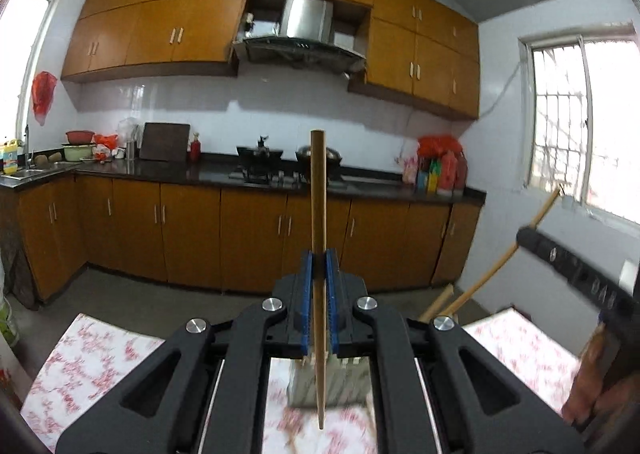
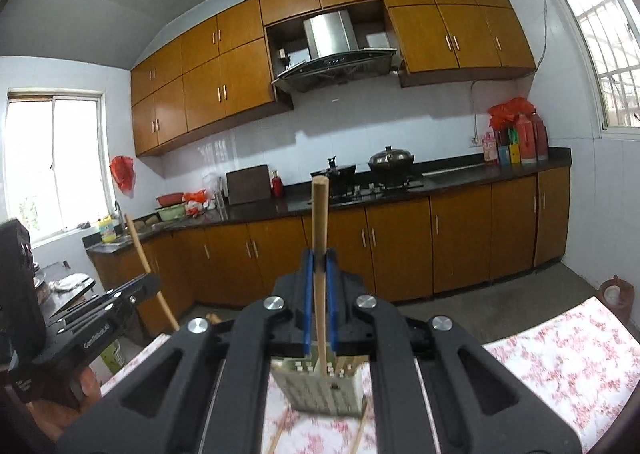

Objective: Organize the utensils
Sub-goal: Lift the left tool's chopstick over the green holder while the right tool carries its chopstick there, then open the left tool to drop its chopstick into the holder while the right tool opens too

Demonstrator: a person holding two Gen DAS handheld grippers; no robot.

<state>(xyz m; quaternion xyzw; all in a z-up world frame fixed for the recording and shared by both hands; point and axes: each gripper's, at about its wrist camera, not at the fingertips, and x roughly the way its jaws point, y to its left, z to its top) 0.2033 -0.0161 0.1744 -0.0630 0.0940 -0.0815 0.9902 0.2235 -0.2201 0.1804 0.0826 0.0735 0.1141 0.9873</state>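
My left gripper (image 1: pixel 319 266) is shut on a wooden chopstick (image 1: pixel 318 189) that stands upright between its blue pads, its tip hanging above a pale slotted utensil holder (image 1: pixel 304 386) on the table. My right gripper (image 2: pixel 319 264) is shut on another upright chopstick (image 2: pixel 320 209), its lower end at the top of the same holder (image 2: pixel 324 390). The right gripper (image 1: pixel 520 236) with its chopstick shows at the right of the left wrist view. The left gripper (image 2: pixel 150 278) shows at the left of the right wrist view.
A table with a red-flowered white cloth (image 1: pixel 84 358) lies below both grippers. Loose chopsticks (image 2: pixel 280 434) lie on the cloth by the holder. Orange kitchen cabinets (image 1: pixel 192 230), a stove with pots (image 1: pixel 260 157) and windows stand beyond.
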